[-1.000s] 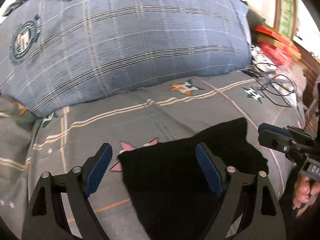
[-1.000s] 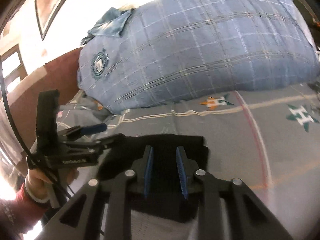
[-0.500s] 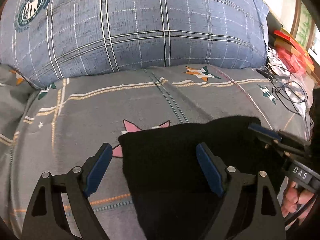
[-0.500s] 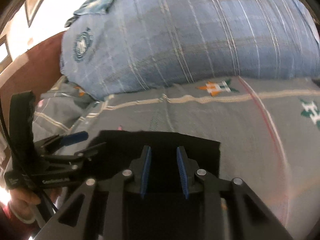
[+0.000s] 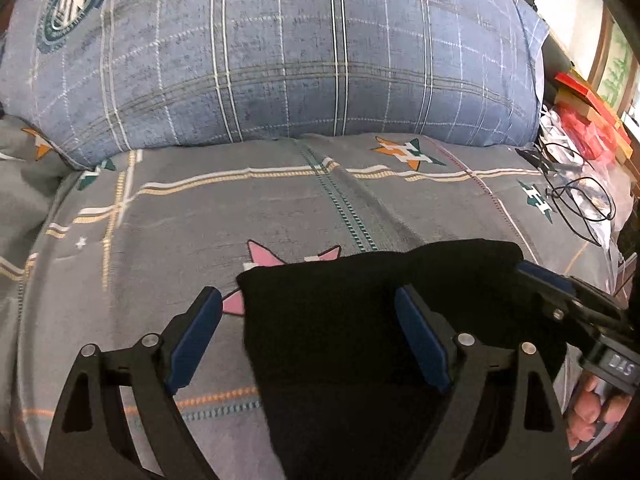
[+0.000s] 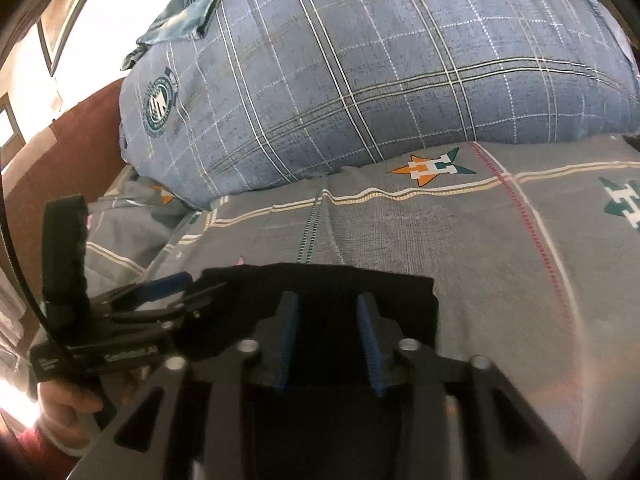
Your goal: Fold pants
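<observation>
We log the black pants [image 5: 360,344] lying folded on the grey patterned bed sheet [image 5: 160,240], below the big blue plaid pillow [image 5: 280,60]. Their far folded edge runs straight across, well short of the pillow, with a band of bare sheet between. To the left of the pants the sheet is open as far as the bed's rumpled side.

Left gripper [image 5: 308,336]: jaws spread wide, the left finger over bare sheet, the right finger over the cloth, the pants' left edge between them; nothing pinched. Right gripper [image 6: 328,340]: jaws have just been opening and stand partly apart over the black cloth, which lies between the blue pads; we cannot tell whether they touch it.

The left wrist view alone shows black cables [image 5: 576,200] and red packages [image 5: 588,120] beyond the pillow's right end, and the right gripper [image 5: 552,284] at the pants' right corner. The right wrist view alone shows a denim garment [image 6: 180,16] on the pillow's top left, a dark red headboard [image 6: 72,152], and the left gripper [image 6: 176,288] at the pants' left corner.
</observation>
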{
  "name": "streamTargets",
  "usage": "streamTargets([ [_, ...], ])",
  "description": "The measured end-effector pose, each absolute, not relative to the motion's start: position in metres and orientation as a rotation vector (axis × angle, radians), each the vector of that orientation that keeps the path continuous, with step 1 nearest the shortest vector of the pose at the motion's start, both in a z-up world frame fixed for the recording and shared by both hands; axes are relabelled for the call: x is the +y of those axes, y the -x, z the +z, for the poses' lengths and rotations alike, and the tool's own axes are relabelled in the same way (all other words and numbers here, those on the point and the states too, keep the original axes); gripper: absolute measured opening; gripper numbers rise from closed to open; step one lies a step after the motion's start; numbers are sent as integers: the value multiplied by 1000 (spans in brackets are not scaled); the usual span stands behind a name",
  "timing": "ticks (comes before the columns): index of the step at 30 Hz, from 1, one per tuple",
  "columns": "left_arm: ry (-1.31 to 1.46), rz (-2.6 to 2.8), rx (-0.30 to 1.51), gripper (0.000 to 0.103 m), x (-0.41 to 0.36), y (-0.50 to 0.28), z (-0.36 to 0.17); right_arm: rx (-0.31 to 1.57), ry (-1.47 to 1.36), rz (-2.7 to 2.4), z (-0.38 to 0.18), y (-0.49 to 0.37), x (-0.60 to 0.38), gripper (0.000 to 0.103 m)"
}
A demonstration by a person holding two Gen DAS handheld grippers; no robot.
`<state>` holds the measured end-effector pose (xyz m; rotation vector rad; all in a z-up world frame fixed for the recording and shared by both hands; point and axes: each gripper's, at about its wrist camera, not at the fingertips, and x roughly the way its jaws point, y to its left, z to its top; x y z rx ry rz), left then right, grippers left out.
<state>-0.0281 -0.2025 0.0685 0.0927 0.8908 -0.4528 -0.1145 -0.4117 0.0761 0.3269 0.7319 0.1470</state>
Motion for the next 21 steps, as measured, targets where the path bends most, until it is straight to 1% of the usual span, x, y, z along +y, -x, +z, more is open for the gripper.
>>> streamTargets([
  [1, -92, -454, 884, 89, -199, 31, 72, 731, -318, 147, 80, 121, -411, 49],
  [6, -67, -477, 860, 89, -188, 51, 87, 717, -205, 158, 96, 155, -402, 49],
  [8, -62, -483, 858, 89, -187, 59, 87, 735, -173, 133, 95, 166, -399, 46],
  [13, -77, -498, 890, 89, -194, 73, 72, 766, -181, 110, 81, 177, -403, 45],
  [17, -55, -507, 921, 89, -197, 79, 58, 834, -155, 60, 62, 179, -406, 45],
  [21, -44, -503, 937, 90, -198, 81, 49, 842, -249, 82, 49, 180, -419, 45],
])
